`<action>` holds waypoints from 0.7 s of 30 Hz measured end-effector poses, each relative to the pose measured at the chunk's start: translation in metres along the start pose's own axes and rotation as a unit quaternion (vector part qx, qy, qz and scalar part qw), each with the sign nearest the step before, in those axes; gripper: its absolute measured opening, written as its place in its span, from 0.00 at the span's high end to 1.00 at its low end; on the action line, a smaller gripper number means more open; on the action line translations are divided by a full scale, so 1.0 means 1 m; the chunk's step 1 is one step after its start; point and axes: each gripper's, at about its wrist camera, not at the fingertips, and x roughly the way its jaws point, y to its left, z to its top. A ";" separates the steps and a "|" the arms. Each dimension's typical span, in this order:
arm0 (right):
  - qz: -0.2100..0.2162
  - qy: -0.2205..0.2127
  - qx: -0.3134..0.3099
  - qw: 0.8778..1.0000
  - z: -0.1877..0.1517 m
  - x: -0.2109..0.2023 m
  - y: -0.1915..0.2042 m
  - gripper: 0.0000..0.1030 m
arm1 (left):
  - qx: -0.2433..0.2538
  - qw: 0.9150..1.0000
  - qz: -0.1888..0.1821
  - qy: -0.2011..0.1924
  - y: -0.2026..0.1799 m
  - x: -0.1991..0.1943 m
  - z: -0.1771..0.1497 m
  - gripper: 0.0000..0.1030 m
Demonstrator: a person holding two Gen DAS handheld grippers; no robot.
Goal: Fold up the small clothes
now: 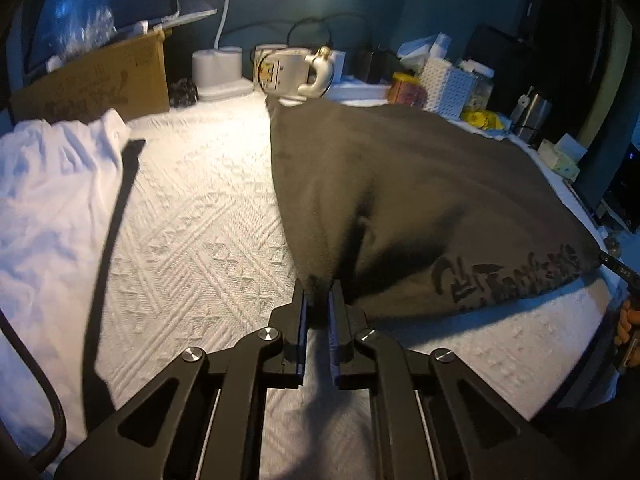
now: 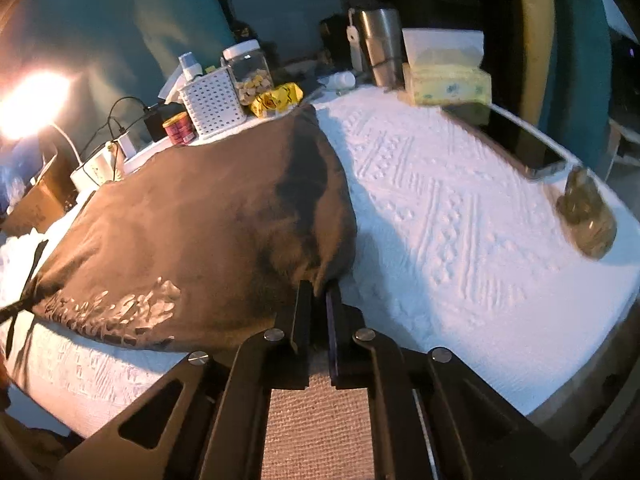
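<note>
- The left gripper (image 1: 319, 294) pinches the near left corner of the dark grey T-shirt (image 1: 420, 200).
- The right gripper (image 2: 319, 292) pinches its near right corner.
- The shirt lies on the white textured cover (image 1: 200, 220), near edge lifted.
- I judge the first fold is only starting; the white garment (image 1: 52, 200) waits unfolded.

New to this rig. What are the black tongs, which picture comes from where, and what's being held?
There is no robot here: a person holds one hand tool in each hand, and each carries a fisheye camera looking along its two fingers. One picture is from the left tool, the other from the right.

The left tongs and the right tongs are both shut on the near edge of a dark brown garment with a printed design, one at each near corner.

It lies on a white textured cover. A white garment lies to the left. A mug, a white basket and a tissue box stand at the back.
</note>
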 end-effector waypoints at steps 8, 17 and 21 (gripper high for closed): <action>-0.028 -0.010 -0.043 0.999 0.003 -0.022 0.002 0.94 | 0.015 1.000 -0.006 0.021 -0.015 -0.023 -0.020 0.93; -0.060 -0.008 -0.052 0.997 -0.027 -0.039 -0.003 0.94 | 0.036 0.998 -0.014 0.047 -0.022 -0.035 -0.048 0.93; -0.062 -0.002 -0.040 0.997 -0.042 -0.042 -0.007 0.94 | 0.043 0.998 -0.009 0.054 -0.022 -0.032 -0.054 0.93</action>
